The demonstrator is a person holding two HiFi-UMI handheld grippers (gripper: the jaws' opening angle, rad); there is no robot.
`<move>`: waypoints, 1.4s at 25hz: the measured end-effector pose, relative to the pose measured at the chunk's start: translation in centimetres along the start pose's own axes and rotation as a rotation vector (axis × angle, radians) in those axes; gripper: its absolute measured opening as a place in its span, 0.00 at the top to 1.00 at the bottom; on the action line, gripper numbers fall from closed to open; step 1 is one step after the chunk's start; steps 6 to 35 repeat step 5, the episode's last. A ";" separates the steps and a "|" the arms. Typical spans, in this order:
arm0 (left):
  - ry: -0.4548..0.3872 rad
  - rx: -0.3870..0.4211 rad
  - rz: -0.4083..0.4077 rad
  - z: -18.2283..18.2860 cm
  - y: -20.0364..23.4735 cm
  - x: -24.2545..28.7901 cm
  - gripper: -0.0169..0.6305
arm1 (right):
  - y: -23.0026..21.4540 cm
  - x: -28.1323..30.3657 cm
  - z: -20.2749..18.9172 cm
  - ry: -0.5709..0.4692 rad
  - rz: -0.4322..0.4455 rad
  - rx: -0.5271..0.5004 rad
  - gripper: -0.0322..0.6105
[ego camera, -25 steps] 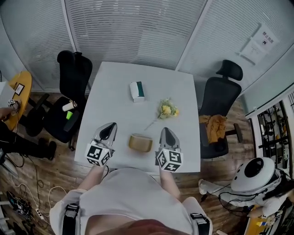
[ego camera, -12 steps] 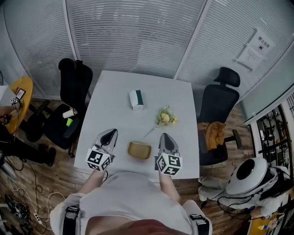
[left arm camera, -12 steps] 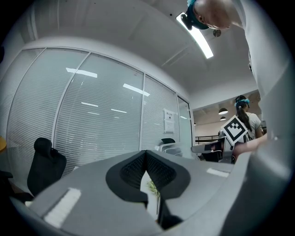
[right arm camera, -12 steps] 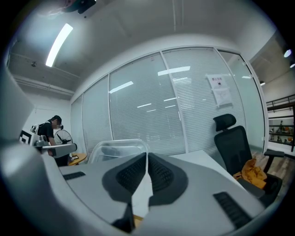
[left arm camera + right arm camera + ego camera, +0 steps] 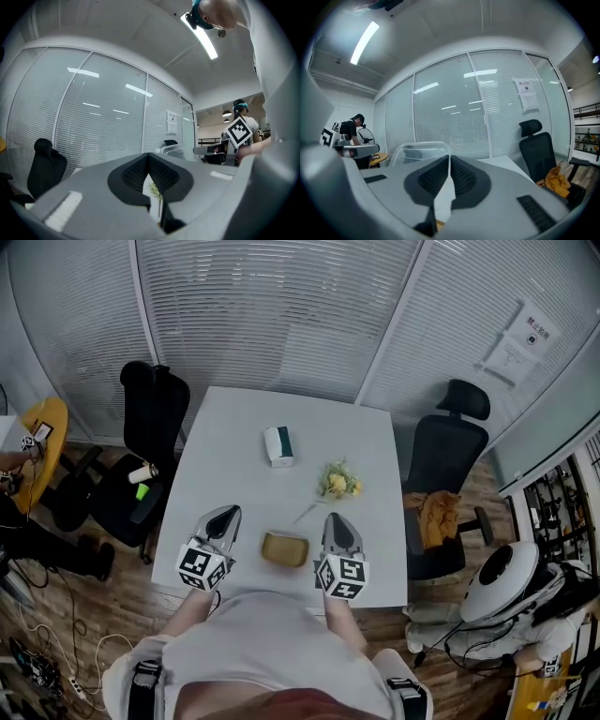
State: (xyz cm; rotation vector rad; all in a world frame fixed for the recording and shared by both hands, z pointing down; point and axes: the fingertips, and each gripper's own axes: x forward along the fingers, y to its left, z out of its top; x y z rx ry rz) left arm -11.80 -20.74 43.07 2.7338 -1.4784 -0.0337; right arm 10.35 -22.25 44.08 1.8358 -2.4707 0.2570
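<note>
Two shut grippers flank a small box near the front edge of the desk.

The left gripper [image 5: 221, 517] and right gripper [image 5: 335, 519] both have their jaws pressed together with nothing between them, one on each side of the tan box [image 5: 285, 548] and just clear of it. The box lies flat on the white desk [image 5: 234, 446], its long axis running left to right, roughly along the near edge. Beyond it lie a bunch of flowers [image 5: 339, 481], stem pointing back toward the box, and a tissue box [image 5: 278, 445]. As I judge it, closed jaws would shove the box rather than grasp it. A sideways nudge could slide it off the near edge.
</note>
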 end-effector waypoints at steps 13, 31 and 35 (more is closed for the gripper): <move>-0.001 -0.001 -0.008 0.3 0.0 0.0 0.96 | 0.0 0.2 -0.6 0.013 -0.004 -0.001 0.92; -0.001 -0.001 -0.008 0.3 0.0 0.0 0.96 | 0.0 0.2 -0.6 0.013 -0.004 -0.001 0.92; -0.001 -0.001 -0.008 0.3 0.0 0.0 0.96 | 0.0 0.2 -0.6 0.013 -0.004 -0.001 0.92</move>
